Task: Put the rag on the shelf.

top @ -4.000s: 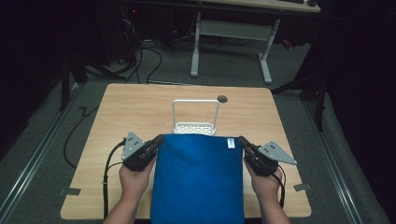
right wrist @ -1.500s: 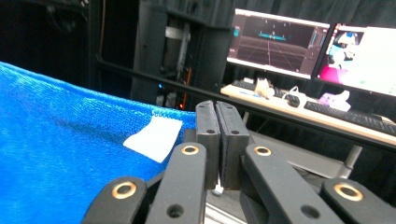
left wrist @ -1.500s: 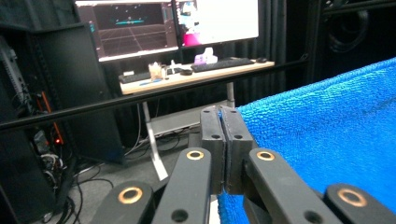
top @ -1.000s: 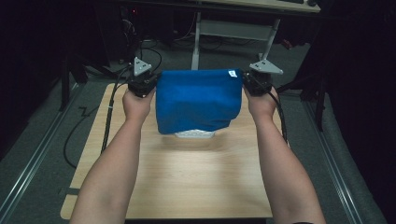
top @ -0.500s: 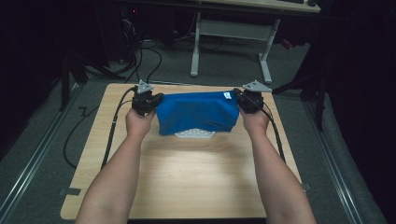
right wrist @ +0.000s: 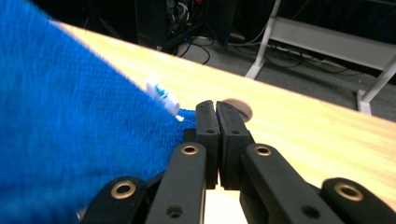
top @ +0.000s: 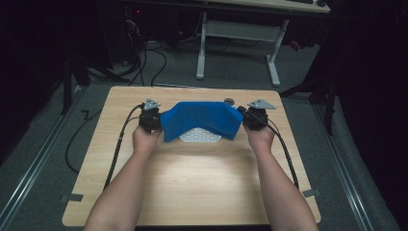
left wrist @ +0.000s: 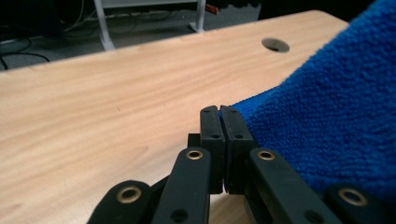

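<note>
The left gripper (top: 150, 118) and the right gripper (top: 255, 117) are each pinching a corner of the blue towel (top: 199, 120), jaws pressed together on the cloth. The towel is hanging between them over a white rack (top: 199, 136) near the far edge of the wooden table (top: 192, 183), seemingly draping onto it.

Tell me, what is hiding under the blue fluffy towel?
Under the blue fluffy towel a white plastic rack with small holes peeks out at the front edge. Its upper part is covered, so anything inside cannot be seen.
</note>
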The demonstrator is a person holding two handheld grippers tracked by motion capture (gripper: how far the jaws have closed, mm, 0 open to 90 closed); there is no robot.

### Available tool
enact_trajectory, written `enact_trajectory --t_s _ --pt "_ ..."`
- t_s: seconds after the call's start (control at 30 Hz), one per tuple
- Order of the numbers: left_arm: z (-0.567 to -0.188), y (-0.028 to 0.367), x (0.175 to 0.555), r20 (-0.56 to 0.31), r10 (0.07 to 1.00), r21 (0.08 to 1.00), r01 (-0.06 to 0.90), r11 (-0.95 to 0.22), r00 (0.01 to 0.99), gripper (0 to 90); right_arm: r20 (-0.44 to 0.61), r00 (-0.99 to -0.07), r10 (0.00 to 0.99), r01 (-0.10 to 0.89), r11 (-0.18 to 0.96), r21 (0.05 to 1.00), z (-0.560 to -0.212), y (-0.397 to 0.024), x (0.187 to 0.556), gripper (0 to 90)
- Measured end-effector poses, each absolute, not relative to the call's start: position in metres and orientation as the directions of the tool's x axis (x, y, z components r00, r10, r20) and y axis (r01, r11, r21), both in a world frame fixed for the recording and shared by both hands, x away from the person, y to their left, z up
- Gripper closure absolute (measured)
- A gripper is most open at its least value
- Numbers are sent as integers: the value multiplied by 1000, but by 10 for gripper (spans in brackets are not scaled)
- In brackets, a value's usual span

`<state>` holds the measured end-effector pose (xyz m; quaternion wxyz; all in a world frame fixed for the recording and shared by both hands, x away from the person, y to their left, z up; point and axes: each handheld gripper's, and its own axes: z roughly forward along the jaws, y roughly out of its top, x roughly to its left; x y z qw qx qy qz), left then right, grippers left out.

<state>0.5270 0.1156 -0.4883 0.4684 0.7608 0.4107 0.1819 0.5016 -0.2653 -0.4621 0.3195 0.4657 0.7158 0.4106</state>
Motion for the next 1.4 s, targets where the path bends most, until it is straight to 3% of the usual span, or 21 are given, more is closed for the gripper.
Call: enact_trajectory --t_s 0.57,1.03,1.2,1.4 --pt "-509 111 515 -119 783 835 488 -254 610 888 -31 -353 935 468 205 859 -497 -265 494 890" --pt "-511 113 509 -103 796 838 484 -254 596 867 -29 -364 931 481 214 850 -500 -261 490 856" --pt "-509 116 508 -104 808 836 491 -245 580 810 -31 -357 934 473 209 856 -493 -264 489 779" --pt "-505 118 508 -103 836 847 488 -210 539 664 -25 -338 941 471 192 861 -485 -268 487 710"
